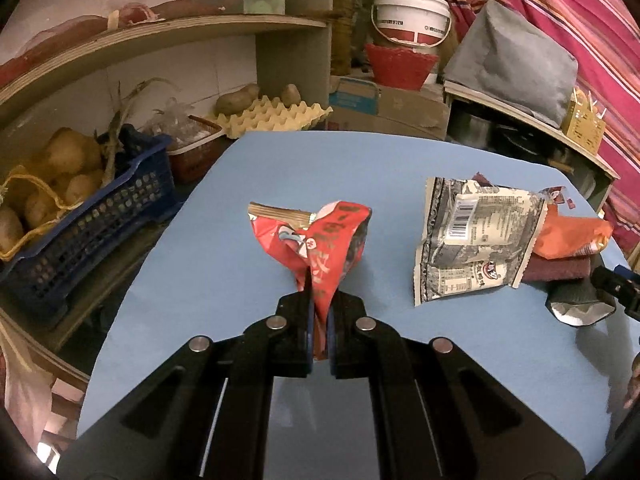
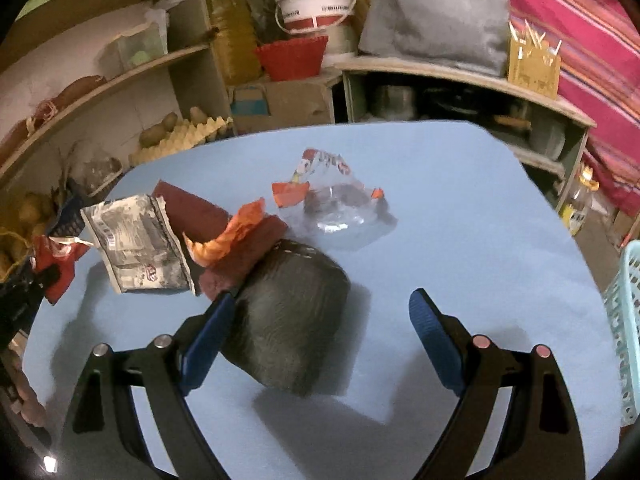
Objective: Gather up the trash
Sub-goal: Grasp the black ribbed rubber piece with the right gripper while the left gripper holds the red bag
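red wrapper [image 1: 320, 240]: glossy crinkled foil-plastic
table cover [image 1: 224, 264]: matt blue cloth
clear bag [image 2: 340, 204]: shiny transparent plastic
egg tray [image 1: 276, 114]: rough paper pulp

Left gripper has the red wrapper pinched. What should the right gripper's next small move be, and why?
Probably ease the right gripper forward and a little left, then close on the dark pouch. Its jaws stand wide open, the pouch lies just ahead with one pad already beside it, and the left gripper is shut on the red wrapper. The teal basket waits at the right.

A red wrapper [image 1: 316, 240], a grey-printed packet [image 1: 476, 240], a light blue table [image 1: 400, 160], a pink striped cloth [image 1: 580, 20], perhaps a dark grey pouch [image 2: 288, 320].
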`<state>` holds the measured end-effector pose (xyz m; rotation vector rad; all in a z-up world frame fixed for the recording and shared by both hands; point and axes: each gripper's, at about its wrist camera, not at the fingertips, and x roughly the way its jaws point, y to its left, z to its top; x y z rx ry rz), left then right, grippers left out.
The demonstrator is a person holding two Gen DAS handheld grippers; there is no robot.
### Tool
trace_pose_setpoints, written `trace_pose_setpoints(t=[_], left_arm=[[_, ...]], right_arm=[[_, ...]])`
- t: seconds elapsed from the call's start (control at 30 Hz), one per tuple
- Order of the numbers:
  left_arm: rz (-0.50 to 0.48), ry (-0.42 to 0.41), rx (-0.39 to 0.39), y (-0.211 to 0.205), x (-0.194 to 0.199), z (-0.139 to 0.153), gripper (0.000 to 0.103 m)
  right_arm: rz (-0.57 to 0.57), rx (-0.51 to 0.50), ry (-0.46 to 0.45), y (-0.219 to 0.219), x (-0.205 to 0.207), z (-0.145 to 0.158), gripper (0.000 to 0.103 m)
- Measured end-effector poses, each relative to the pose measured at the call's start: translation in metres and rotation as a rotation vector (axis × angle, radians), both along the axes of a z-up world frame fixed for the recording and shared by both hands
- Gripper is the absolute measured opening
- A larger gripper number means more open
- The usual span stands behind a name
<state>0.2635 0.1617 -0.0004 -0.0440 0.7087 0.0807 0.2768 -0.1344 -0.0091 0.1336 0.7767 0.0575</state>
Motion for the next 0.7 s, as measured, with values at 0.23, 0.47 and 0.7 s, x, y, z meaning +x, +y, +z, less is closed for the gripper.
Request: trace_pose_setpoints(t=[0.23, 0.47, 0.7], left_arm=[[-0.011, -0.023, 0.004, -0.006, -0.002, 0.005, 0.003], [-0.02, -0.028, 0.021, -0.014, 0.0, 0.006, 0.003], [-0.019, -0.031, 0.026, -0.018, 0.002, 0.009, 0.003]], right_arm=[[0.017, 0.045, 0.019, -0.002, 0.006, -0.004, 0.087], [0.067, 0.003, 0.04, 0.012, 0.011, -0.006, 0.078], [0.115, 0.008, 0.03, 0.019, 0.009, -0.005, 0.069]])
